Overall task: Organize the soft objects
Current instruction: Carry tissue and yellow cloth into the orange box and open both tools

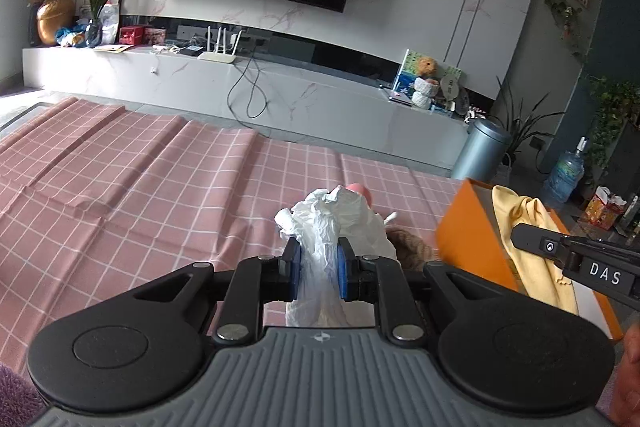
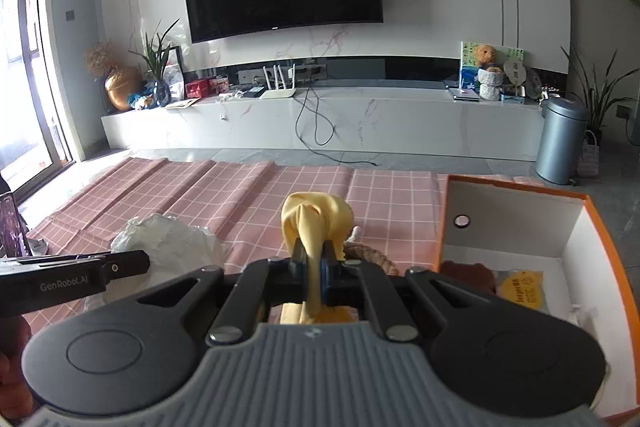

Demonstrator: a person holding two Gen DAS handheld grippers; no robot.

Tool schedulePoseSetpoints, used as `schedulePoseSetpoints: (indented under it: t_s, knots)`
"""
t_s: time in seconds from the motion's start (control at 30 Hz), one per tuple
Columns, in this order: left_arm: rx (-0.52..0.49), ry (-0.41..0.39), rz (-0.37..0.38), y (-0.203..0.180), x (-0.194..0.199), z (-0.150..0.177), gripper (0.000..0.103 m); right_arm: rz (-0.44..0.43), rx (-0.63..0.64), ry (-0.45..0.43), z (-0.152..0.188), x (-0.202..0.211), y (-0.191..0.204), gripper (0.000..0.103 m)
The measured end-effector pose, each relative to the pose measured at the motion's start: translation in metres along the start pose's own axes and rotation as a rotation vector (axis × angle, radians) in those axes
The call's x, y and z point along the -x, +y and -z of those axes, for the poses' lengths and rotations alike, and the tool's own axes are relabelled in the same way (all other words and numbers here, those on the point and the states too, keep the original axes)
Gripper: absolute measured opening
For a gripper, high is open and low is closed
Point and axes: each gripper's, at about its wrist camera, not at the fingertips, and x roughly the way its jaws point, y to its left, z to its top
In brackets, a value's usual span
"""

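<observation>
Two soft things were held clear of the pink checked tablecloth at once. The left gripper was clamped on a crumpled white plastic bag, its blue pads pinching a narrow waist of the bag while the bulk puffed out above and below them. The right gripper was shut tight on a yellow cloth, which bunched in a knot ahead of the fingers and trailed underneath.

At the right edge of the tablecloth stood the orange box with its white inside open; a brown item and a yellow-labelled packet already lay at its bottom. A brown furry thing and a pinkish one, both largely hidden, lay on the cloth just beyond the bag.

Slick film held by a thin pinch could have crept out of the pads, more so if the hand swung quickly. The hanging tail of the yellow cloth might have caught on the box's near wall and dragged the box or draped over the rim instead of dropping in. With both grippers heading for one opening, they could also have knocked together.
</observation>
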Motion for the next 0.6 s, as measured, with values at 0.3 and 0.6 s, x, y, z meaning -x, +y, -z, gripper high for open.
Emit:
schedulePoseSetpoints:
  t_s: [0.3,0.6]
  knots:
    - [-0.093,0.01,0.165,-0.07,-0.005,-0.011,0.02,0.098,-0.102,-0.06,0.007,0.051,-0.07,0.003]
    - [-0.233,0.078,0.294,-0.142,-0.046,-0.025,0.02,0.136,-0.152,-0.015,0.006,0.072,-0.151,0.003]
